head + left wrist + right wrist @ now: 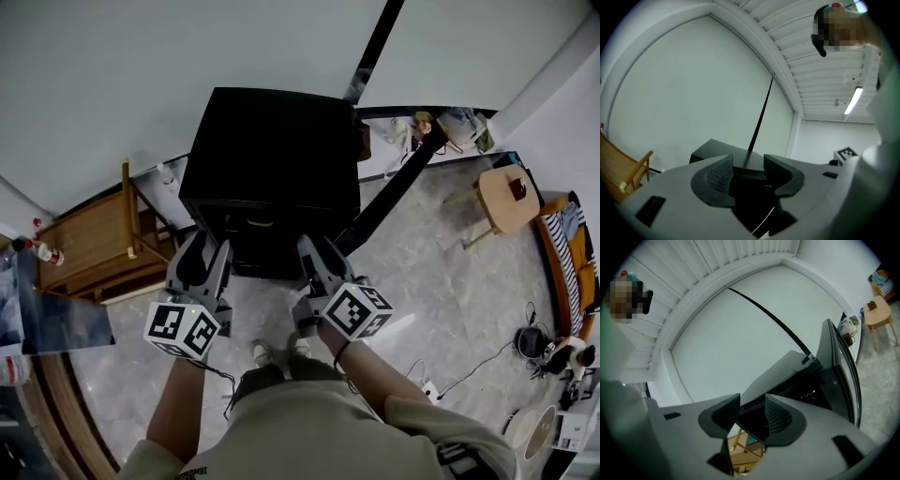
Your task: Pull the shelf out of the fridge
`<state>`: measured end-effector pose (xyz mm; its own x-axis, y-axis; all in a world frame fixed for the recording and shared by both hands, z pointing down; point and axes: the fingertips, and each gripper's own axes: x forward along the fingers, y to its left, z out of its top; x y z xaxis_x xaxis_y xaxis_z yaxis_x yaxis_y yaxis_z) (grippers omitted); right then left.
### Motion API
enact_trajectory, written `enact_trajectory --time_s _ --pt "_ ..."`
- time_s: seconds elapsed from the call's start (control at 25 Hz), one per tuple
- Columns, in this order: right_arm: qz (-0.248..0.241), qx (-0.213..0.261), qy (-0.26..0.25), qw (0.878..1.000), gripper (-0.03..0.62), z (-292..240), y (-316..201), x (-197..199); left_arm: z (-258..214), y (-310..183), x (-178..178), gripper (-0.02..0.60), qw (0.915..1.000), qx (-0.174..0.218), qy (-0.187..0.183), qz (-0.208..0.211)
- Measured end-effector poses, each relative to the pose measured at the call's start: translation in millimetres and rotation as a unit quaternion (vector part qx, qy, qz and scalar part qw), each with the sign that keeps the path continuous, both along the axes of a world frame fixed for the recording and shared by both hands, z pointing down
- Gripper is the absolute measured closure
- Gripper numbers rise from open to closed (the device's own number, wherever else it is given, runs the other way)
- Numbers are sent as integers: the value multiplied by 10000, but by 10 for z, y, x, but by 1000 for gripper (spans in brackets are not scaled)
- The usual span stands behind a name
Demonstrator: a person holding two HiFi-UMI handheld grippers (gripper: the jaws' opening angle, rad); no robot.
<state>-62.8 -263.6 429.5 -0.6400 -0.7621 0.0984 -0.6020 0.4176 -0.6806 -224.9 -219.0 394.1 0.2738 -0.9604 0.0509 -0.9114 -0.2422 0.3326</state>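
A small black fridge (272, 150) stands on the floor against the white wall, its door (394, 192) swung open to the right. The inside (258, 248) is dark, and I cannot make out the shelf there. My left gripper (208, 244) is at the left of the opening and my right gripper (310, 247) at its right, both pointing into it. In the left gripper view the left gripper (747, 165) is open and empty, with the fridge (717, 150) ahead. The right gripper (752, 408) is also open and empty, before the fridge (792, 369) and its door (841, 366).
A wooden rack (94, 239) stands just left of the fridge. A round wooden stool (507, 198) and an orange seat (574, 258) are at the right. Cables and a socket strip (431, 384) lie on the marble floor. The person's feet (272, 352) are right behind the grippers.
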Motion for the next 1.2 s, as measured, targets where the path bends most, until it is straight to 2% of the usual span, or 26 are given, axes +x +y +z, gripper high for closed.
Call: enact_trajectory --time_s 0.2,0.44,0.64,0.84,0.96,1.12,1.2 --pt "208 112 -60 9997 433 179 -202 -89 196 -173 -54 393 9961 -360 803 -103" --pt "276 -258 -40 9993 427 559 -359 -208 480 -390 -73 386 9841 -612 1663 -138" --pt "271 -211 291 9990 427 845 -425 -311 830 -524 -92 382 9807 -917 1724 -135" --pt "358 -527 175 9978 427 1157 -542 -362 1152 -644 -112 380 9740 -1105 1975 -123" --pt "459 -856 -179 9951 427 1353 -618 -370 1313 -723 -126 380 9664 -1049 2336 -218" --pt "715 -864 -462 9926 424 1464 -737 -329 1520 -841 -134 380 9533 -1048 2814 -312" --pt "806 -951 -518 9908 424 1559 -803 -313 1643 -906 -139 380 9436 -1116 3096 -372"
